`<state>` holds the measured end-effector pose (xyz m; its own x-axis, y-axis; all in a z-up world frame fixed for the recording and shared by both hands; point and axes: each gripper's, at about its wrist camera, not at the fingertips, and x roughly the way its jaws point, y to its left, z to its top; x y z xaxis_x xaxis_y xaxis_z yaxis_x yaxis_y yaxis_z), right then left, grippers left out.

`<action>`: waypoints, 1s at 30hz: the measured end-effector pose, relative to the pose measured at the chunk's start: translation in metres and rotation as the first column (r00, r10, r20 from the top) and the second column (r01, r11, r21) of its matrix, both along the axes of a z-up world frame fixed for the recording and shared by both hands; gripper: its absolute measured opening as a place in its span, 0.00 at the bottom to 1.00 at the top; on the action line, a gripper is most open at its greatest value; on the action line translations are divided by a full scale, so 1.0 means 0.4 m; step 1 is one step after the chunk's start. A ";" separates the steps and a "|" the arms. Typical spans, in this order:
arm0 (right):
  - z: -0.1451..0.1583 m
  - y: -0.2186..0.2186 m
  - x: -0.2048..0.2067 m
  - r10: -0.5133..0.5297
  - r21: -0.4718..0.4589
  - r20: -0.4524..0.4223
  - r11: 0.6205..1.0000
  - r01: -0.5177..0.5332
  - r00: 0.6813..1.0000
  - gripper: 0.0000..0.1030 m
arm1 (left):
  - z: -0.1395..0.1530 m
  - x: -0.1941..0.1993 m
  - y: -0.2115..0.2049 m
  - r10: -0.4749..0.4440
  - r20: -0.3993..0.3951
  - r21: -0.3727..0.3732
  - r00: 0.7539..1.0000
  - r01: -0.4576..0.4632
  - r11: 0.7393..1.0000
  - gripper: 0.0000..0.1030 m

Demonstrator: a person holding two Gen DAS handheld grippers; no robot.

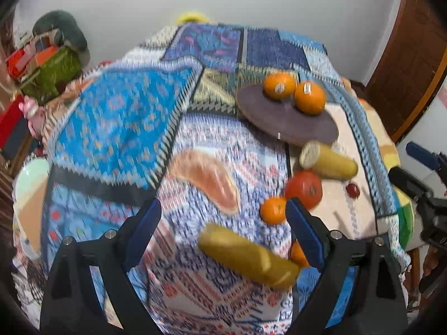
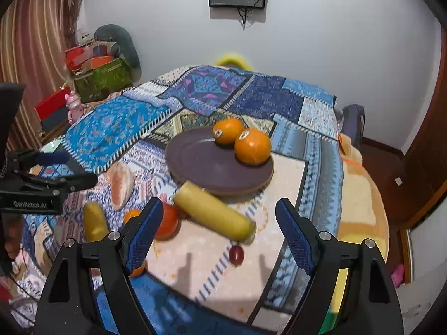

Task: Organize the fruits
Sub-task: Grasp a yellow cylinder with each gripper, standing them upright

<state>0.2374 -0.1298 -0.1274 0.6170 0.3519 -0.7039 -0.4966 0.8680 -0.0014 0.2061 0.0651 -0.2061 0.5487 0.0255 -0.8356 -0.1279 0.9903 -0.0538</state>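
Note:
A dark round plate [image 2: 195, 159] on the patchwork cloth carries two oranges [image 2: 227, 130] [image 2: 252, 146]. In front of it lie a yellow oblong fruit [image 2: 215, 213], a red tomato-like fruit [image 2: 169, 222], a small orange [image 2: 131, 215], a second yellow fruit [image 2: 95, 222], a pink citrus slice [image 2: 120, 185] and a small red grape [image 2: 236, 254]. My right gripper [image 2: 220, 203] hovers open above the near yellow fruit. My left gripper [image 1: 223, 203] is open over the other yellow fruit [image 1: 245, 254], beside the small orange [image 1: 272, 210]. Neither holds anything.
Another orange [image 2: 138, 270] lies partly hidden behind my right gripper's left finger. The table edge drops off to the right [image 2: 363, 195]. Boxes and cushions [image 2: 100, 69] are stacked by the wall at back left. The left view is motion-blurred.

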 end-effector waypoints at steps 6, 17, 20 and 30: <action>-0.021 -0.033 -0.020 -0.021 0.011 -0.034 1.000 0.022 0.999 0.78 | -0.078 -0.037 -0.030 0.021 -0.083 -0.016 0.996 -0.022 1.000 0.88; -0.070 -0.057 -0.010 -0.025 -0.002 -0.085 1.000 0.025 0.996 0.78 | -0.136 -0.049 -0.060 0.042 -0.101 -0.130 0.994 -0.055 0.990 0.88; -0.088 -0.049 0.009 -0.016 -0.015 -0.097 1.000 0.015 0.995 0.78 | -0.142 -0.038 -0.054 0.053 -0.093 -0.134 0.994 -0.065 0.989 0.81; -0.165 0.033 0.094 0.058 -0.160 -0.124 0.984 -0.078 0.991 0.78 | -0.150 -0.033 -0.043 0.010 -0.051 -0.134 0.999 -0.017 0.991 0.61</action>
<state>0.2750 -0.1164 -0.1934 0.5045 0.2642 -0.8220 -0.5597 0.8250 -0.0783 0.1930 0.0478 -0.2660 0.5068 -0.0820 -0.8582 -0.1469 0.9727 -0.1797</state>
